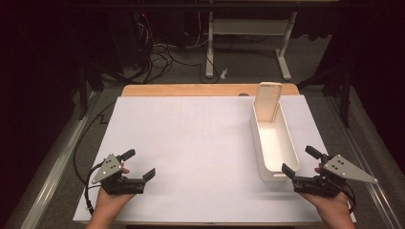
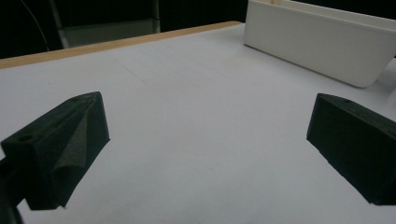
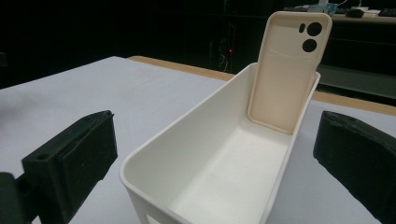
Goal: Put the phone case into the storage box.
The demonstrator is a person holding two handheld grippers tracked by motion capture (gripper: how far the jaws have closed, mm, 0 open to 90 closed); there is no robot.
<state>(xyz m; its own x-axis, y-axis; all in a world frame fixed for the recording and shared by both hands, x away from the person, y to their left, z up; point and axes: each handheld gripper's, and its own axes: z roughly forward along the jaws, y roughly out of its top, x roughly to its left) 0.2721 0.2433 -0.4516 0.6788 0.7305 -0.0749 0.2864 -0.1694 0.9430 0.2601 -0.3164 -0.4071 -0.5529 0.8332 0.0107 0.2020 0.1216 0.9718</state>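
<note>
A long white bin [image 1: 286,143] lies on the right half of the white table sheet, with its near end toward me. A cream phone case [image 1: 267,101] stands upright inside the bin, leaning against its far end wall. In the right gripper view the phone case [image 3: 287,74] shows its camera cut-outs above the bin [image 3: 154,158]. My right gripper [image 1: 301,160] rests at the bin's near right corner, open and empty. My left gripper [image 1: 138,164] sits near the front left of the sheet, open, with nothing between its jaws. The bin [image 2: 327,42] shows in the left gripper view, far right.
The white sheet [image 1: 191,143] covers a wooden table whose far edge [image 1: 191,89] is bare. Beyond it stand a white table frame [image 1: 248,38] and tangled cables [image 1: 157,57] on the floor. Black stands flank the table on both sides.
</note>
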